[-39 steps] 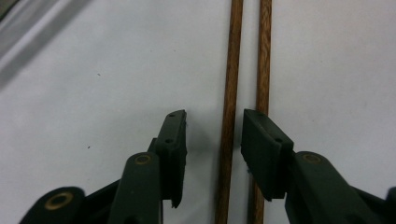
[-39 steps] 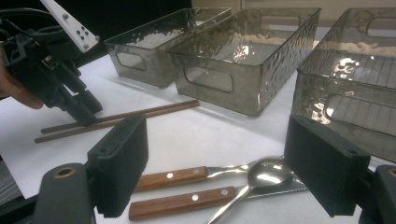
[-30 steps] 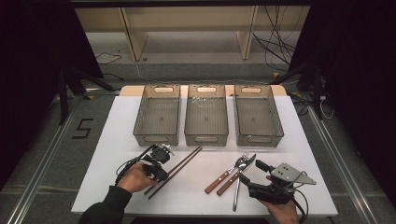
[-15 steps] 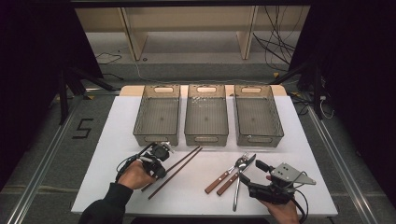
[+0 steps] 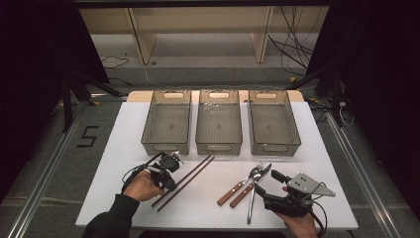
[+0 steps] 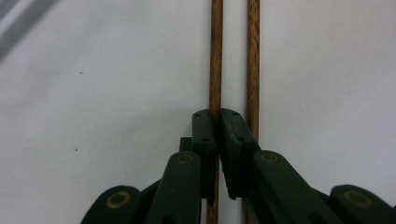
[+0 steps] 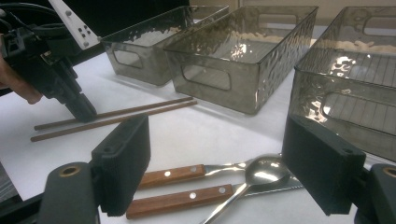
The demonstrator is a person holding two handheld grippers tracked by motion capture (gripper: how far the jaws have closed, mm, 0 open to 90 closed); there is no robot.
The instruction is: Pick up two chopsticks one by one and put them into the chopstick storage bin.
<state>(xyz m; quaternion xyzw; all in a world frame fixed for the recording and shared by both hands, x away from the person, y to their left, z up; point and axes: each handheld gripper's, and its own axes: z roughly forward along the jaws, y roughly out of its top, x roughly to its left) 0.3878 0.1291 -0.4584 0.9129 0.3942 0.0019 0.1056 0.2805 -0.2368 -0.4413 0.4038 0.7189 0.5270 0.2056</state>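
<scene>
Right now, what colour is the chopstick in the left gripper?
Reddish-brown wood, plain grain. The chopstick shows best in the left gripper view, pinched by the left gripper.

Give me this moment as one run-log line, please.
left gripper: jaws just closed, shut on one chopstick | second chopstick: beside it on table | right gripper: open, above spoon

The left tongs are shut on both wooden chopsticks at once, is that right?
Not both. The left gripper view shows the left tongs shut on one chopstick; the other chopstick lies beside them, outside the jaws.
</scene>
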